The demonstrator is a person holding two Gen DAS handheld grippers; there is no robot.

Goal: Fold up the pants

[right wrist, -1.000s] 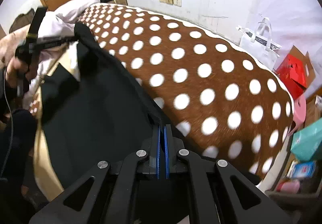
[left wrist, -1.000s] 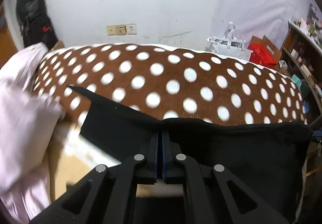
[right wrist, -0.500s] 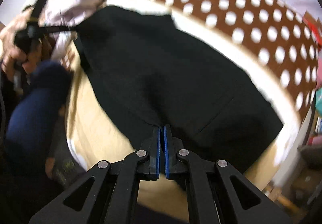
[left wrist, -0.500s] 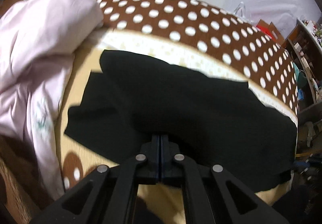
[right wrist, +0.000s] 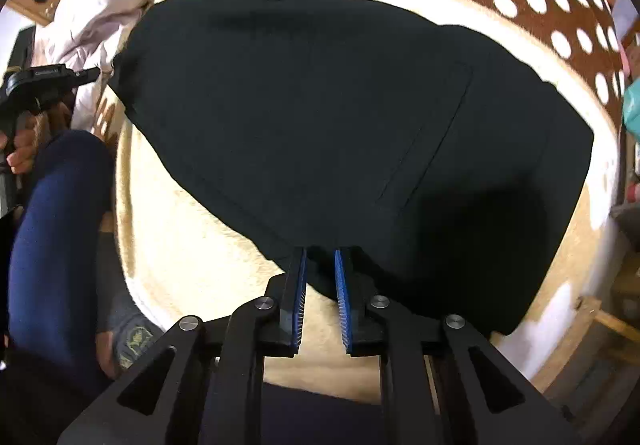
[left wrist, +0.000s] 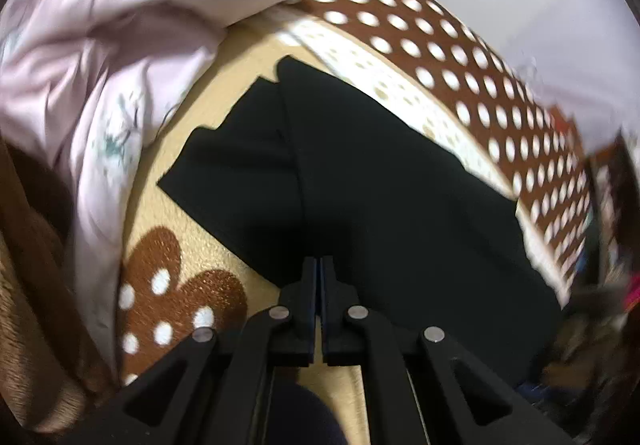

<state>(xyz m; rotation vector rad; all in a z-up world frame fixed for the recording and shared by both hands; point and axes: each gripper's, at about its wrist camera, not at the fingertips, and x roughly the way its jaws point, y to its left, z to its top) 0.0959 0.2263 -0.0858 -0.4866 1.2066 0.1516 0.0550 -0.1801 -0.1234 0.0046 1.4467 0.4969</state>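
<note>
Pants (right wrist: 340, 105) are lying doubled on the bed (right wrist: 180, 245); right claw (right wrist: 320, 265) is opening off their near hem, left claw (left wrist: 319, 277) is clamping the edge. Release gently, avoiding dragging.

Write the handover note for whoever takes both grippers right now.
Left gripper: shut on the near edge of the black pants.
Right gripper: jaws opening, the pants' hem between them but no longer pinched.
Pants lie spread on the cream blanket, beside the pink quilt.
Done: one fold laid down.
Left: release the left side, then fold again.
</note>
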